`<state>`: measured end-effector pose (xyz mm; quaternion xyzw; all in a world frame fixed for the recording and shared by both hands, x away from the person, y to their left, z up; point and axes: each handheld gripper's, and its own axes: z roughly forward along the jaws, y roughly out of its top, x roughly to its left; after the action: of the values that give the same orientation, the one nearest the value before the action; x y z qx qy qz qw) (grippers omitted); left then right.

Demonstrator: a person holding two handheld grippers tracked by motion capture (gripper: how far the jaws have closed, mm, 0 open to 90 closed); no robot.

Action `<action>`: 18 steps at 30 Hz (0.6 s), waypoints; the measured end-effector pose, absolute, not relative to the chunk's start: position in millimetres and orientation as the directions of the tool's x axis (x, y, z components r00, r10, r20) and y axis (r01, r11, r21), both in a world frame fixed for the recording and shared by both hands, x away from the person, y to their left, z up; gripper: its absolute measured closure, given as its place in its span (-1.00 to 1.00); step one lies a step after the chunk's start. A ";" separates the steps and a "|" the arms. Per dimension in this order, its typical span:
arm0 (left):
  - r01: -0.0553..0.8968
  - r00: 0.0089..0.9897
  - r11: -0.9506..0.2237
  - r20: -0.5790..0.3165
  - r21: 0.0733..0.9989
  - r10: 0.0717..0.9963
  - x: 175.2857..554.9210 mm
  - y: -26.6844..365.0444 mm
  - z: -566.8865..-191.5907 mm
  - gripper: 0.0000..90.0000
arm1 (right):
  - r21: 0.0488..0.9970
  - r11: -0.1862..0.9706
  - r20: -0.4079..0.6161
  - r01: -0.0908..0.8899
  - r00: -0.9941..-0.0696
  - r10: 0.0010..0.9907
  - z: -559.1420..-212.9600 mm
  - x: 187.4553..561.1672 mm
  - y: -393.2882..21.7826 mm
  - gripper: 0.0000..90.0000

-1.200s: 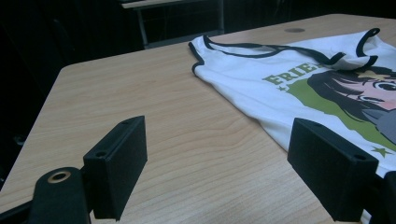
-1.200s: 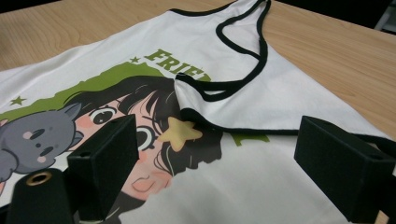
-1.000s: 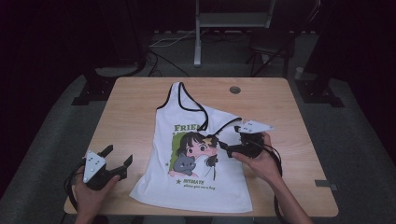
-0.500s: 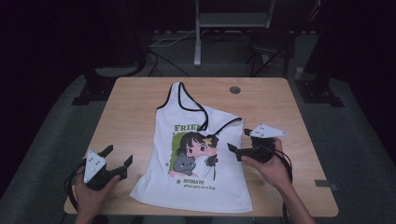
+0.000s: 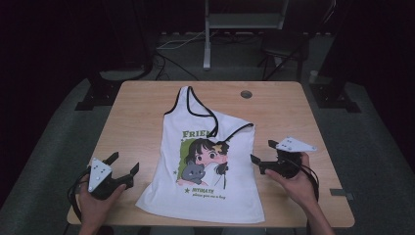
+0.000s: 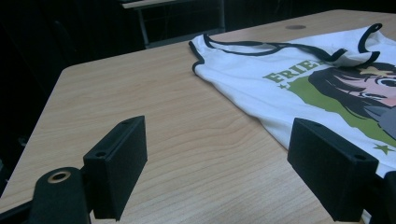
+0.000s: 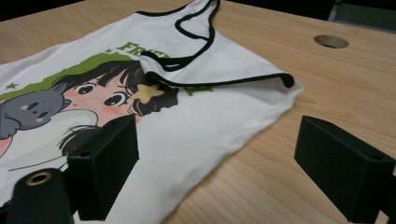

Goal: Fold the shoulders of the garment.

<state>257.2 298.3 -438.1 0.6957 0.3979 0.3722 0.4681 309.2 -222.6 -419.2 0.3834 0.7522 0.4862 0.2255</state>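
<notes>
Two grippers sit on the table point(image 5: 147, 112), both with jaws wide apart and holding nothing. The white top point(image 5: 205, 166) lies flat in the middle, one strap folded over. The right gripper point(image 5: 264, 157) seems just beside its edge; the left gripper point(image 5: 122, 164) waits near the other side

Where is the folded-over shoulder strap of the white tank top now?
In the high view, the folded strap lies on the white tank top, just above the printed cartoon face, left of the right hand-held gripper.
</notes>
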 end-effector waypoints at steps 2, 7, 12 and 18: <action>0.204 0.405 -0.246 0.147 0.948 0.903 257.1 298.2 -438.1 -0.57 | 0.907 0.224 0.036 0.357 -0.596 0.802 -419.0 306.9 -227.2 -0.70; 0.206 0.403 -0.243 0.144 0.948 0.904 257.1 298.3 -438.1 -0.57 | 0.913 0.200 0.043 0.357 -0.569 0.821 -419.7 301.7 -237.6 -0.70; 0.206 0.402 -0.241 0.143 0.948 0.904 257.1 298.3 -438.1 -0.57 | 0.916 0.177 0.054 0.360 -0.548 0.835 -421.5 298.3 -245.4 -0.70; 0.204 0.400 -0.246 0.148 0.948 0.904 257.0 297.9 -438.1 -0.57 | 0.921 0.146 0.067 0.361 -0.516 0.854 -423.9 292.6 -257.4 -0.70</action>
<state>257.0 297.9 -438.1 0.6943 0.3990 0.3752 0.4669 292.6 -257.4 -423.9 0.4248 0.7153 0.4964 0.2481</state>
